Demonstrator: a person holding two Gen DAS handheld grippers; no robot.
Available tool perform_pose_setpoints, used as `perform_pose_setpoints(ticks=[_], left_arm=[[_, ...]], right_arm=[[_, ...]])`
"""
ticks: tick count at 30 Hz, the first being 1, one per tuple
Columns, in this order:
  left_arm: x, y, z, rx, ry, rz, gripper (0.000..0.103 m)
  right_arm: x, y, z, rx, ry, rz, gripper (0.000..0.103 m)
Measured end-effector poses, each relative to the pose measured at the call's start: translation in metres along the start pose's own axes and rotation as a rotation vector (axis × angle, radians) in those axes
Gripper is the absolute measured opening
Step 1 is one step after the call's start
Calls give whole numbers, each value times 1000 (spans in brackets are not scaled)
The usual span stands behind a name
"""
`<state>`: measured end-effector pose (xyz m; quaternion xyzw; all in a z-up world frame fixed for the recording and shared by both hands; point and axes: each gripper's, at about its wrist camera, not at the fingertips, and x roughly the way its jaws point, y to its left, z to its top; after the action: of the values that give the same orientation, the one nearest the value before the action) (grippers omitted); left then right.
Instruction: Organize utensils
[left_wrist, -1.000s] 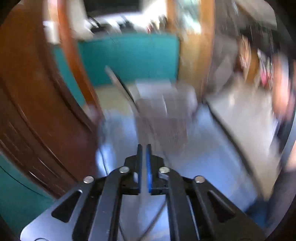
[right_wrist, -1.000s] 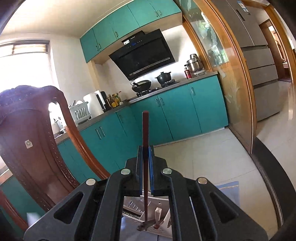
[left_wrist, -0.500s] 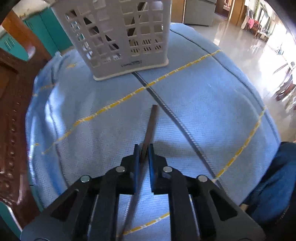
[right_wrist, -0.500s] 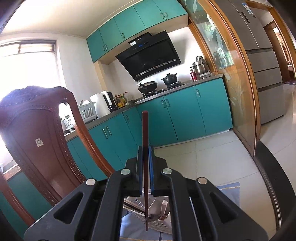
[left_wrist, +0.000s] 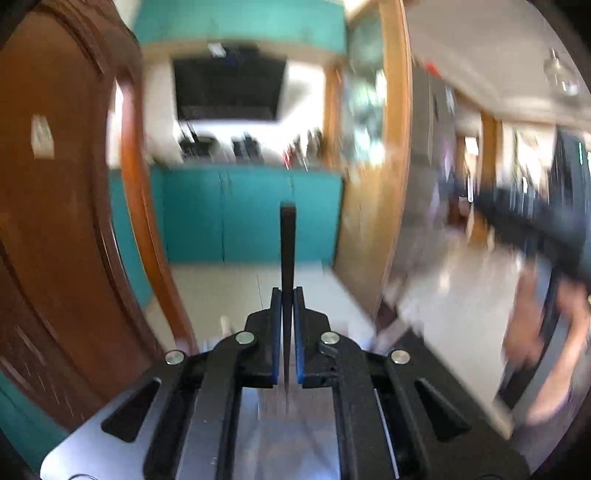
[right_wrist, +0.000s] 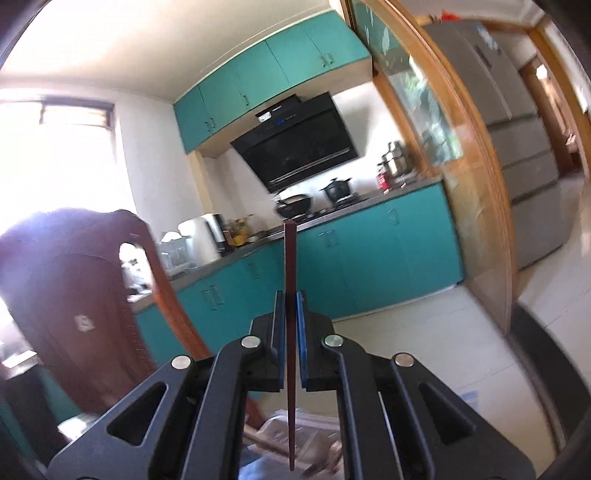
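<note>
Dark-brown chopstick (left_wrist: 287, 243), thick square end up: standing upright between the blue pads (left_wrist: 276, 332) of the left gripper (left_wrist: 287, 295), which is clamping it along its lower half; the thin tip is hanging just below the jaws, the thick end rising well above them. View heavily blurred; a teal cabinet run (left_wrist: 251, 214) and a carved wooden chair back (left_wrist: 55, 221) are showing behind.

Reddish-brown chopstick (right_wrist: 290, 280): standing upright in the right gripper (right_wrist: 290, 299), whose jaws are pressing shut on its middle. Thick end is reaching above the fingertips; the narrow tip is pointing down past the gripper body, over a white slotted basket (right_wrist: 306, 432) that is showing only in part, blurred, at the bottom edge of the view.
</note>
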<state>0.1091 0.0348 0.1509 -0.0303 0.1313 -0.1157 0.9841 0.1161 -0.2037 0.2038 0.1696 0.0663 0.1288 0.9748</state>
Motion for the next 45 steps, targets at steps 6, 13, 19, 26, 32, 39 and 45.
perform_pose_setpoints(ticks=[6, 13, 19, 26, 32, 39, 45], left_arm=[[28, 4, 8, -75, -37, 7, 7], [27, 12, 26, -126, -74, 3, 7], [47, 17, 19, -152, -90, 56, 7], [93, 13, -15, -116, 24, 118, 7], [73, 5, -25, -67, 36, 128, 19], [-2, -4, -68, 2, 22, 167, 70], [-55, -22, -106, 83, 10, 175, 89]], right_arm=[[42, -11, -21, 11, 82, -40, 7], [63, -5, -35, -53, 131, -61, 7], [81, 3, -54, -142, 218, -81, 7], [77, 10, -67, -192, 270, -69, 12], [27, 18, -57, -158, 193, -19, 53], [-61, 16, -89, -217, 57, -58, 95], [-110, -12, -173, -258, 163, -132, 100]])
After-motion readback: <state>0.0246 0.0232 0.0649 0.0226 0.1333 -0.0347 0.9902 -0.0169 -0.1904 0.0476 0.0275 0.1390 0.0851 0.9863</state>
